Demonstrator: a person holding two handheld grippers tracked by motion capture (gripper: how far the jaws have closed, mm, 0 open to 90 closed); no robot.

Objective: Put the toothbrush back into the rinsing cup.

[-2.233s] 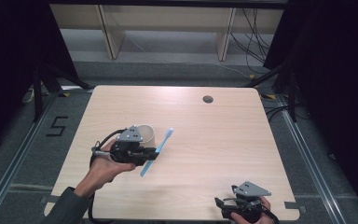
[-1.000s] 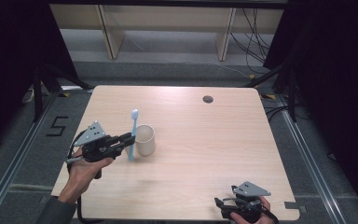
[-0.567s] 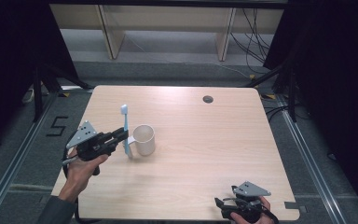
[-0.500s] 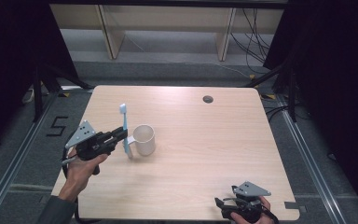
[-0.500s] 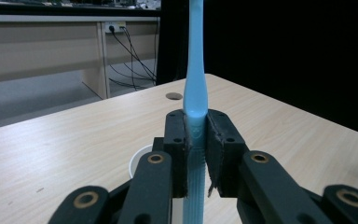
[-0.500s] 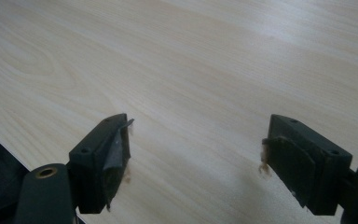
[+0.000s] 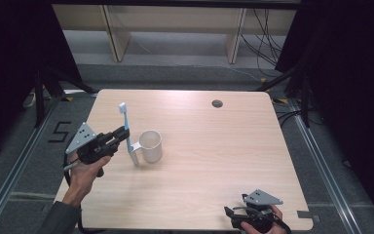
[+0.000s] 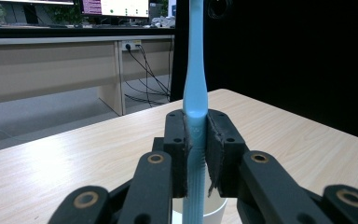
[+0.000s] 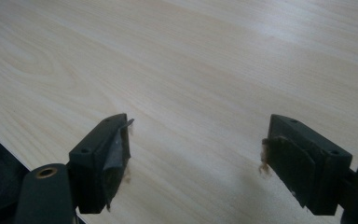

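A light blue toothbrush (image 7: 126,132) stands almost upright, brush head at the top, to the left of a cream cup (image 7: 150,146) on the wooden table (image 7: 214,146). My left gripper (image 7: 125,136) is shut on the toothbrush's handle, a little above the table. In the left gripper view the handle (image 8: 196,107) is clamped between both pads, and the cup's rim (image 8: 214,212) shows below. My right gripper (image 7: 230,215) rests at the table's near right edge, open, with bare wood between its fingers (image 9: 107,158).
A small round cable hole (image 7: 217,103) sits at the table's far side. Wooden shelving legs and cables stand on the floor beyond the table. Dark curtains flank both sides.
My left gripper has carried the toothbrush slightly leftward, and the brush has tipped from leaning toward the cup to nearly upright. The right gripper has stayed put.
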